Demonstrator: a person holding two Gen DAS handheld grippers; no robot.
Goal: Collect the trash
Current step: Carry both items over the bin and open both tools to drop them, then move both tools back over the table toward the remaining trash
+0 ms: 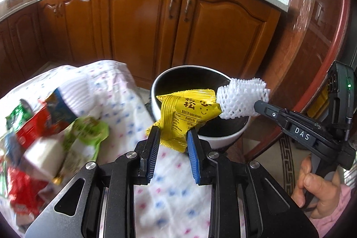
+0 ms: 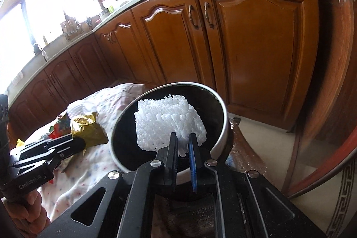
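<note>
Nearest us, over the cloth-covered table (image 1: pixel 174 182), our left gripper (image 1: pixel 173 137) pinches the lower edge of a yellow snack wrapper (image 1: pixel 187 113), which hangs partly over the near rim of the bin (image 1: pixel 225 139). Just beside it, our right gripper (image 2: pixel 183 142) is pressed together on a white foam fruit net (image 2: pixel 167 119), carried above the bin's dark opening, as the right wrist view shows. We judge that both pieces are about to be dropped; neither is let go yet, and we cannot tell whether anything already lies in the bin. Toward the table's left edge a heap of packets (image 1: pixel 44 126) waits, red, green and white, blurred in the left wrist view, so we reckon most of the collecting is left. Beyond the table's far edge stand the wooden kitchen cabinets (image 1: pixel 142 21) under a pale counter.
</note>
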